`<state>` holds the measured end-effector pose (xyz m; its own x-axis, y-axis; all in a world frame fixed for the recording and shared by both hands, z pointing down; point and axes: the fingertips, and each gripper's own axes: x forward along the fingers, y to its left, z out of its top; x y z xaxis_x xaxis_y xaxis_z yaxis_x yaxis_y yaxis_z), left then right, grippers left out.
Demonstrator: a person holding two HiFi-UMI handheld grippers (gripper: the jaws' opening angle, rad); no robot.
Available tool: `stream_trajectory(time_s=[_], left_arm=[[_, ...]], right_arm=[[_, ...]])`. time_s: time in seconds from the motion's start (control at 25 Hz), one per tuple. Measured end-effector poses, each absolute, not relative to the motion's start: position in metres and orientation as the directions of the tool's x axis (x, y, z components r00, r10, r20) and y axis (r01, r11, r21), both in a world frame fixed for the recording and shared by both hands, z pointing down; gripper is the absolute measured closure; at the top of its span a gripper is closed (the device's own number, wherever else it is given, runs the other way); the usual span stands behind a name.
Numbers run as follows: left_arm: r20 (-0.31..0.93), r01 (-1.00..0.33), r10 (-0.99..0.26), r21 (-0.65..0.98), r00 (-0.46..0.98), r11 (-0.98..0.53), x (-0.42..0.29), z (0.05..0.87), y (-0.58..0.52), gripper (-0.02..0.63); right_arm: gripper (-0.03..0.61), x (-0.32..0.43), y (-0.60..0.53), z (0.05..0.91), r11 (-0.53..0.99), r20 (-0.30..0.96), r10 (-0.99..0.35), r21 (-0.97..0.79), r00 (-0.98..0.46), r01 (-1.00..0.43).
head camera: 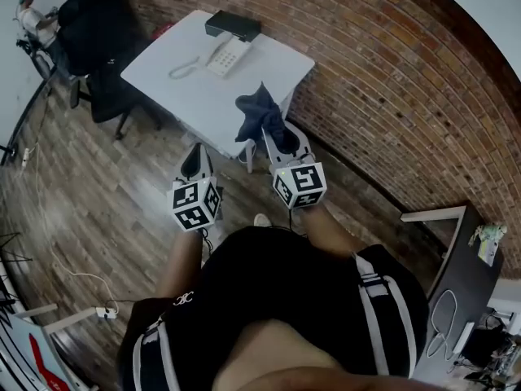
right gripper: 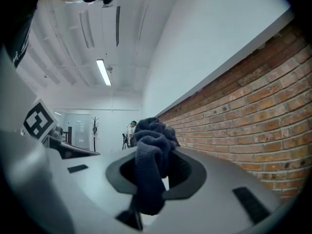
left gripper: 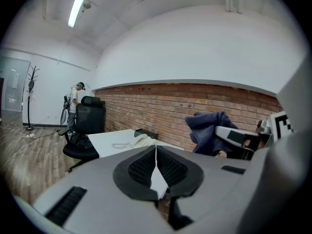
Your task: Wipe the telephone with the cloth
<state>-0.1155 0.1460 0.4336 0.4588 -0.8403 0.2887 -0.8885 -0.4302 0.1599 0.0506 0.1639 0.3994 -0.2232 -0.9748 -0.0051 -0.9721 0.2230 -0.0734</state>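
A white telephone (head camera: 227,55) with a coiled cord lies on the far part of a white table (head camera: 195,96); in the left gripper view the telephone (left gripper: 139,141) shows small beyond the jaws. My right gripper (head camera: 275,133) is shut on a dark blue cloth (head camera: 259,112), which bunches up above the jaws over the table's near edge. The cloth (right gripper: 150,165) fills the middle of the right gripper view and also shows as a bundle (left gripper: 209,130) in the left gripper view. My left gripper (head camera: 195,158) hangs lower left, shut and empty, short of the table.
A black box (head camera: 232,25) sits at the table's far end beside the telephone. A black office chair (head camera: 110,88) stands left of the table, with a seated person (head camera: 89,15) behind it. A brick wall (head camera: 383,96) runs along the right. Wooden floor (head camera: 98,218) lies below.
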Motion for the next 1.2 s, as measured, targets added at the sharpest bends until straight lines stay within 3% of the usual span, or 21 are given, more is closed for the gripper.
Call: stream_trajectory(time_s=[1.2], left_arm=[[0.315,-0.908,-0.853,0.106,0.417,-0.405,-0.052,0.454,0.092,0.607]], right_arm=[[0.506,0.104,0.090,0.427,0.288,0.027,-0.956,-0.093,-0.292,-0.953]])
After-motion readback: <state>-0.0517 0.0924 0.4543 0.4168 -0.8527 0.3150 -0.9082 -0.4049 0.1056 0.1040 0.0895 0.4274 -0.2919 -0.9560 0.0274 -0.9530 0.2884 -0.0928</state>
